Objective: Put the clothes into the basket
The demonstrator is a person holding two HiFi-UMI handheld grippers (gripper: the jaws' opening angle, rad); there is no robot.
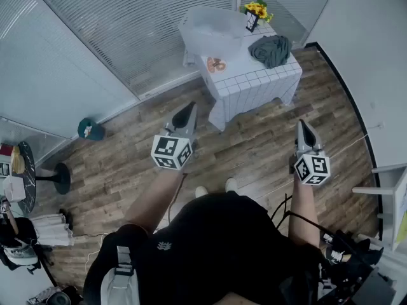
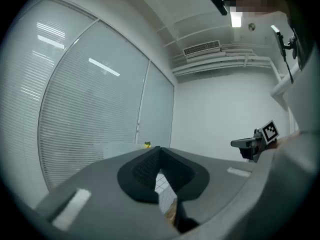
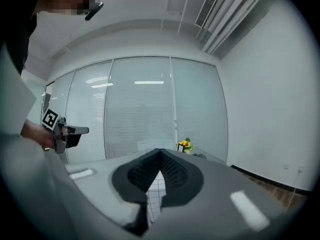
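Nothing seems done yet: the dark green garment [image 1: 271, 48] lies on the worktop [image 1: 251, 81], at 3 o'clock from the basket [image 1: 213, 30]. The left hand-held gripper [image 1: 188, 112] and the right hand-held gripper [image 1: 304, 127] are both closed on nothing, well apart from the garment.

Office room, glass walls with blinds [image 1: 127, 24], wood floor [image 1: 254, 145], ceiling vent [image 2: 201, 48]

1. Light: was bright, even and cool; ceiling lamp [image 2: 236, 20] glared at upper right of the left gripper view.
2. Shadows: were soft and faint.
3. Edges: were bent by fisheye; gripper-view corners were black.
4. Near foreground: was blurred.
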